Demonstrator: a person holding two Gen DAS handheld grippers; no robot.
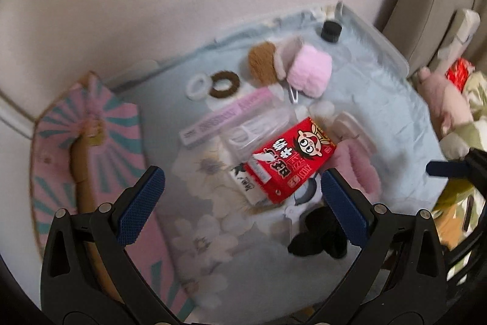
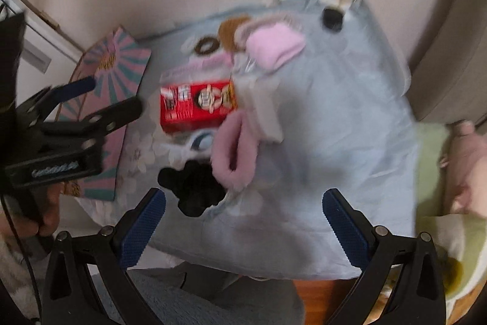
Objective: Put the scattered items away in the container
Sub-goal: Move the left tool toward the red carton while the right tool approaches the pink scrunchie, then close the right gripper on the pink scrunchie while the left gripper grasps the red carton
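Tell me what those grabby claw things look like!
Each gripper is black, with two angled arms joined by round silver pins and two fingers faced with bumpy blue pads. The left gripper and the right gripper look the same. Seen from the right wrist camera, the left one's boxy black body carries a pale, blurry marking, too smeared to read.

The blue cloth (image 2: 328, 124) lies bare on its right half, giving open passage. The left half is crowded: red carton (image 1: 292, 160), black scrunchie (image 1: 316, 236), pink fluff (image 1: 310, 72) and hair rings (image 1: 225, 85) lie close together.
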